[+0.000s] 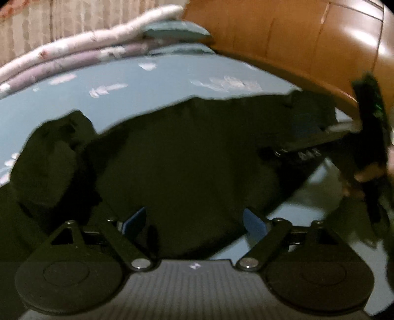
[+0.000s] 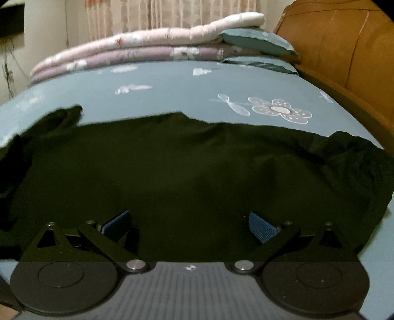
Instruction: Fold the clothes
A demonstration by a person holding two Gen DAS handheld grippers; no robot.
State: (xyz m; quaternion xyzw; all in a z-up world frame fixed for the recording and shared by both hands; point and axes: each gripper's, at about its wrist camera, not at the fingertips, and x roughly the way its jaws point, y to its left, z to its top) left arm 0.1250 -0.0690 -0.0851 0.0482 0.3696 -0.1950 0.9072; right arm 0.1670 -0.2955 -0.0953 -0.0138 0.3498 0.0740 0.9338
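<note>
A dark green garment (image 1: 187, 160) lies spread on a blue bed sheet (image 1: 152, 81), with a sleeve bunched at the left (image 1: 49, 152). My left gripper (image 1: 194, 221) is open just above the garment's near part, its blue pads (image 1: 254, 225) apart with nothing between them. In the right wrist view the same garment (image 2: 197, 172) fills the middle. My right gripper (image 2: 189, 224) is open over the garment's near edge, blue pads (image 2: 262, 227) apart. The right gripper also shows at the far right of the left wrist view (image 1: 369, 128), blurred.
Folded pink and purple quilts (image 2: 147, 46) and blue pillows (image 2: 258, 41) are stacked at the far side of the bed. An orange wooden headboard (image 2: 344, 56) stands at the right. Curtains (image 2: 172, 14) hang behind. The sheet (image 2: 172, 93) has flower prints.
</note>
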